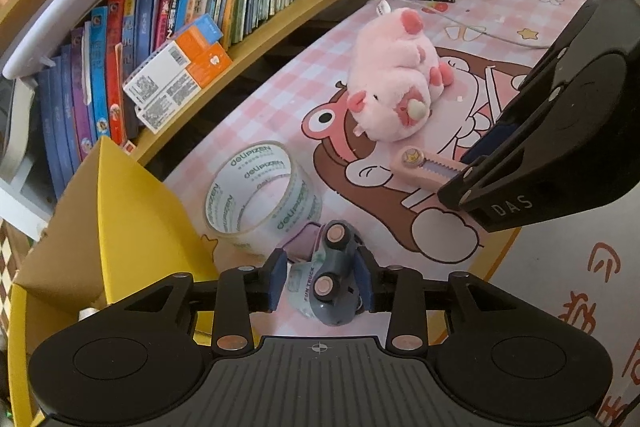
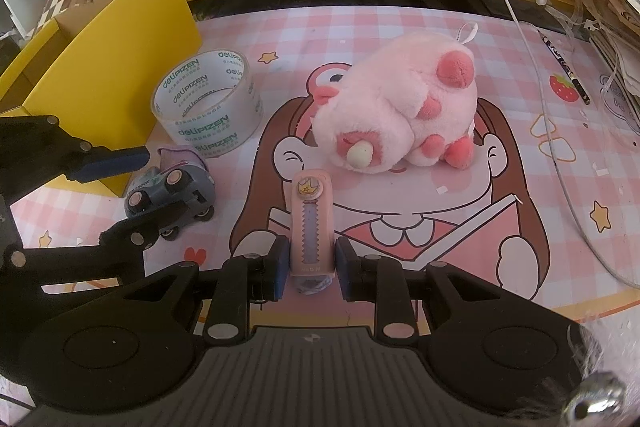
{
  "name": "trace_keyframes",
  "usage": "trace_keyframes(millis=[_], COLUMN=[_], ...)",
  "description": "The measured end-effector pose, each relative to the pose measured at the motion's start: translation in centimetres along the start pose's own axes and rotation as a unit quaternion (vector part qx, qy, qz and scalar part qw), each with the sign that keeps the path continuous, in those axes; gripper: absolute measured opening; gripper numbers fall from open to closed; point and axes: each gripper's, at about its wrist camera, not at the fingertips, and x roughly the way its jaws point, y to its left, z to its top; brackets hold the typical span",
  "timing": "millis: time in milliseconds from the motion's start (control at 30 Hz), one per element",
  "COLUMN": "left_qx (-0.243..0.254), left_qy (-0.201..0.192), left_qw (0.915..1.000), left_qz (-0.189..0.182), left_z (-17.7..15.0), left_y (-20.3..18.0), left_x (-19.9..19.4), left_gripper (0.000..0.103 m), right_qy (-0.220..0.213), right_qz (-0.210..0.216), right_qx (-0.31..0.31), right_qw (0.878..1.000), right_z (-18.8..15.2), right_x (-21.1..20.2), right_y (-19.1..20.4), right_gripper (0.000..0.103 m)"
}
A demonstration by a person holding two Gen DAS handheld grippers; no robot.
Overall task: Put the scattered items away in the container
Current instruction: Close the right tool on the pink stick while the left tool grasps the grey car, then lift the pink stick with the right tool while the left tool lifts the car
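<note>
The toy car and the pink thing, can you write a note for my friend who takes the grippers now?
Left gripper: fingers either side of the grey toy car, which lies on its side on the desk mat; whether they are squeezing it is unclear.
Right gripper: fingers around the pink sliding eraser, also on the mat.
Tape roll and pink plush sit untouched on the mat.
The yellow box is on the left. Nothing visibly put away; all four items remain.

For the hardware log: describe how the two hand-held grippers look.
Both the left hand-held gripper and the right hand-held gripper are matte black, with dark blue finger pads, round pivot discs, silver rivets and a ribbed grey centre plate. White "DAS" lettering marks the right one's side.
</note>
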Motion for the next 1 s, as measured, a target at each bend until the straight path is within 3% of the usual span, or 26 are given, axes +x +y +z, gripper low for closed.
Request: trace_keyframes(millis=[533, 800, 967, 1000], left_qx=[-0.014, -0.021, -0.031, -0.034], left_qy=[0.003, 0.010, 0.013, 0.014], left_qw=[0.9999, 0.9997, 0.9992, 0.9991], left_qz=[-0.005, -0.011, -0.021, -0.023], left_z=[-0.01, -0.19, -0.33, -0.35], left_y=[0.38, 0.63, 0.91, 0.97], left_x=[0.65, 0.84, 1.02, 1.06], left_gripper=[0.041, 0.052, 0.052, 0.047], right_qy=[0.000, -0.001, -0.002, -0.002], right_qz=[0.000, -0.001, 0.000, 0.000], right_qx=[-0.001, -0.001, 0.000, 0.001], right_qw=[1.000, 1.000, 1.000, 1.000], right_z=[0.13, 0.06, 0.00, -0.01], right_x=[0.02, 0.06, 0.07, 0.07], right_y=[-0.09, -0.03, -0.04, -0.01], right_gripper=[0.024, 0.024, 0.024, 0.024])
